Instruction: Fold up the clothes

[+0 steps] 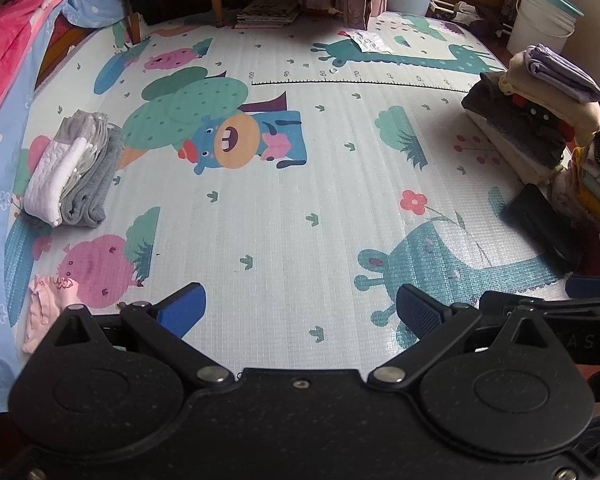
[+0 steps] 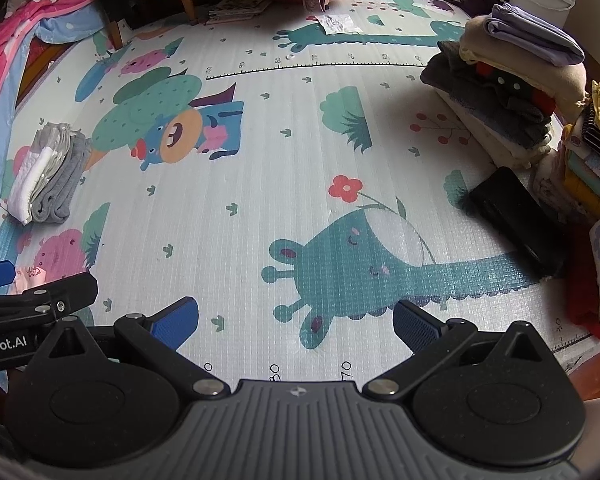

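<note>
While both grippers hang over it with nothing between their fingers, the cartoon-printed play mat (image 1: 300,184) fills most of each view, its middle bare. Along the mat's left edge runs a bed with a pink and blue quilt (image 1: 4,60). On the mat's right side stands a tall pile of folded clothes (image 1: 540,120), topped by a lilac piece (image 2: 536,40) lying on a cream one, with more folded items stacked just beside it toward the near edge. At the far right corner stands a white bucket (image 1: 544,16) with a teal rim. Near the mat's left edge lies a small folded stack of grey and white clothes (image 1: 74,176), well apart from the big pile. A black case (image 2: 516,220) lies flat on the mat, just beside the foot of the pile. A small pink garment (image 1: 46,308), crumpled, lies at the near left edge of the mat. The left gripper (image 1: 300,308) and the right gripper (image 2: 296,320) both have their jaws spread fully wide and grasp nothing; they are side by side, each visible at the edge of the other's view.
</note>
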### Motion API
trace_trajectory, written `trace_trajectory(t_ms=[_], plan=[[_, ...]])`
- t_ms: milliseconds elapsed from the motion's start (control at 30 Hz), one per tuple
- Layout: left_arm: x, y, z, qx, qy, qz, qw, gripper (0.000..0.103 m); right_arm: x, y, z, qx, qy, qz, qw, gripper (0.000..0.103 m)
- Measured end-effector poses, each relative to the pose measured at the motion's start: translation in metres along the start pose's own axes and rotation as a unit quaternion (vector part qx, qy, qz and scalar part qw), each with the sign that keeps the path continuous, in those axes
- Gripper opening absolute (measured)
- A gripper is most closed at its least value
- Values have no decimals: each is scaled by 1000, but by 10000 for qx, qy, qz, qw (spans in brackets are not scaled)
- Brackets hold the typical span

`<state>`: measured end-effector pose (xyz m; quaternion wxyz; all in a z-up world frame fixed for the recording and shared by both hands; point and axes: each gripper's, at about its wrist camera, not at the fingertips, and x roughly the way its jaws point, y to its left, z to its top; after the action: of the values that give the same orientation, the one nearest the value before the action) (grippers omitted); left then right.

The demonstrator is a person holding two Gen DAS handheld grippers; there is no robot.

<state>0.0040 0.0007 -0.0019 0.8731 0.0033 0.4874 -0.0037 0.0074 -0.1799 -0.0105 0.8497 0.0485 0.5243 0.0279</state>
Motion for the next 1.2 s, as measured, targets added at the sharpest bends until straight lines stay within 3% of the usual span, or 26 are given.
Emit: trace_trajectory(t_ms=[1200], plan=[[2,10,1,-23,33,38,10000,103,0,2,1,14,27,-15,10000,103]])
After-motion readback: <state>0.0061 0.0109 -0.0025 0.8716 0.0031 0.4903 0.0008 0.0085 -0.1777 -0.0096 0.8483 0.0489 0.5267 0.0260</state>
